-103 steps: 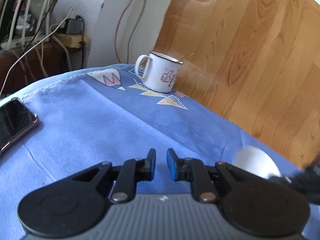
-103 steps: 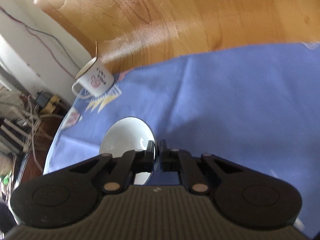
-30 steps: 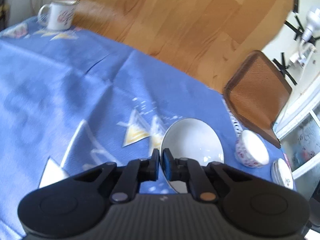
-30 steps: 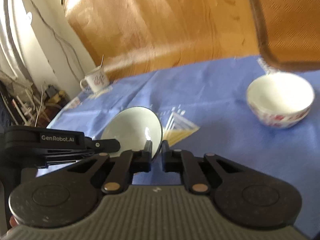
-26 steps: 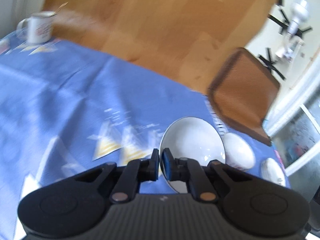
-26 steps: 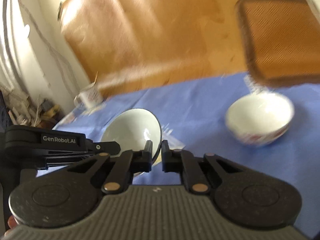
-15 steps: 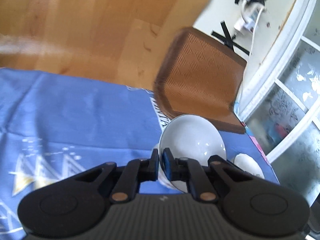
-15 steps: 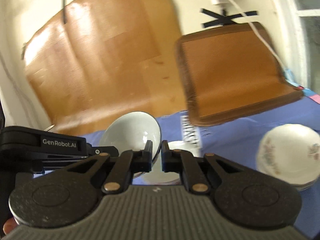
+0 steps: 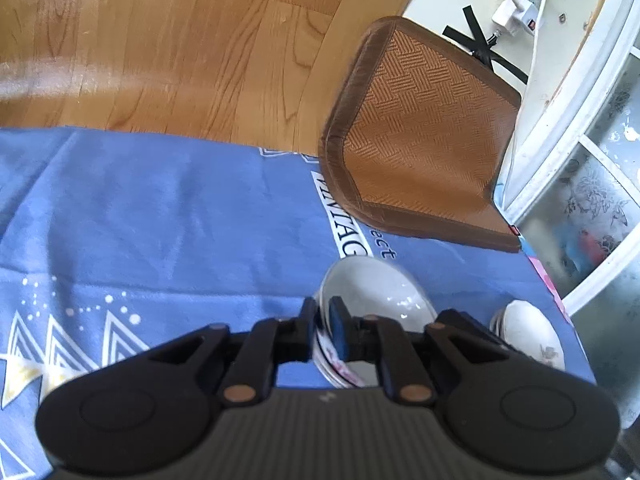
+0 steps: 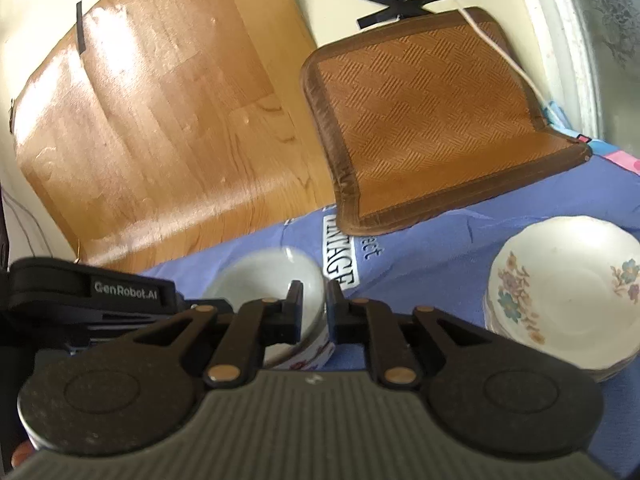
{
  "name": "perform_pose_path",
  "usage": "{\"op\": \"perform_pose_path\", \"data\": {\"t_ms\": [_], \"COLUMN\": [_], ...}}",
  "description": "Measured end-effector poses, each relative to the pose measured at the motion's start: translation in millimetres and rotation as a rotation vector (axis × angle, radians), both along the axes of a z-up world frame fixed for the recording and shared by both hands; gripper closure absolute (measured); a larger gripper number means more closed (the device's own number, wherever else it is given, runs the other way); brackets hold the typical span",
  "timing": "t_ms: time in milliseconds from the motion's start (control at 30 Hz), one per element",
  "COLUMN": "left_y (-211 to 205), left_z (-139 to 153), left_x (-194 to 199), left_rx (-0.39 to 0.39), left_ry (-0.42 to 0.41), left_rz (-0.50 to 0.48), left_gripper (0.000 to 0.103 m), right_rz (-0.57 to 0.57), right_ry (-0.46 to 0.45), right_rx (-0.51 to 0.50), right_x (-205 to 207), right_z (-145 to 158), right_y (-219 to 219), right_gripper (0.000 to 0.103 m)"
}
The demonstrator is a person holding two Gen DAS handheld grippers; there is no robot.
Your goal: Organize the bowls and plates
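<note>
Near worktop's right edge, beside stacked floral plates [image 10: 560, 300], white bowl [image 9: 372, 292] sits nested in patterned bowl [image 9: 340, 372]. Left gripper [image 9: 325, 330] jaws pinch its rim; right gripper [image 10: 313, 312] jaws have just been opening, straddling rim without pressing. Let go gently, draw both back level, avoid tipping stack.

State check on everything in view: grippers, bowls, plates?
left gripper, shut on the white bowl's rim.
right gripper, jaws just opening, rim loose between them.
white bowl, set into the floral bowl.
floral bowl, upright on the blue cloth.
floral plates, stacked, untouched.
</note>
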State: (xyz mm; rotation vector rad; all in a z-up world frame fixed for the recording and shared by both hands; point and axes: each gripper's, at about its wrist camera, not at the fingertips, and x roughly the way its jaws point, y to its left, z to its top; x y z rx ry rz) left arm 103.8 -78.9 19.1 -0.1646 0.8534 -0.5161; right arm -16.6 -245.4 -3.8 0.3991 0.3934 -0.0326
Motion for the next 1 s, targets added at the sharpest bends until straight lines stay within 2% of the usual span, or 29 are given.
{"op": "perform_pose_path", "data": {"t_ms": [167, 500, 667, 733, 800, 1000], "left_y": [2.8, 11.8, 16.7, 18.4, 19.9, 24.6], "left_z": [8.2, 17.9, 18.0, 17.8, 17.1, 15.0], "left_x": [-8.3, -45.3, -60.6, -64.4, -68.2, -75.3], "left_rx": [0.011, 0.144, 0.166, 0.166, 0.166, 0.176], "left_ry": [-0.048, -0.200, -0.226, -0.229, -0.230, -0.231], "left_rz": [-0.003, 0.015, 0.016, 0.014, 0.015, 0.016], "left_gripper": [0.093, 0.093, 0.093, 0.092, 0.092, 0.092], "right_rz": [-0.011, -0.020, -0.014, -0.015, -0.017, -0.001], "right_ry": [-0.022, -0.037, -0.017, -0.012, -0.008, 0.000], "right_rx": [0.002, 0.020, 0.036, 0.035, 0.033, 0.031], "right_x": [-7.5, -33.7, -42.9, -46.4, -49.0, -52.4], "right_z": [4.2, 6.5, 4.3, 3.4, 2.9, 3.1], "right_y": [-0.4, 2.1, 2.7, 3.7, 4.9, 9.3], "right_gripper": [0.087, 0.087, 0.085, 0.083, 0.075, 0.071]}}
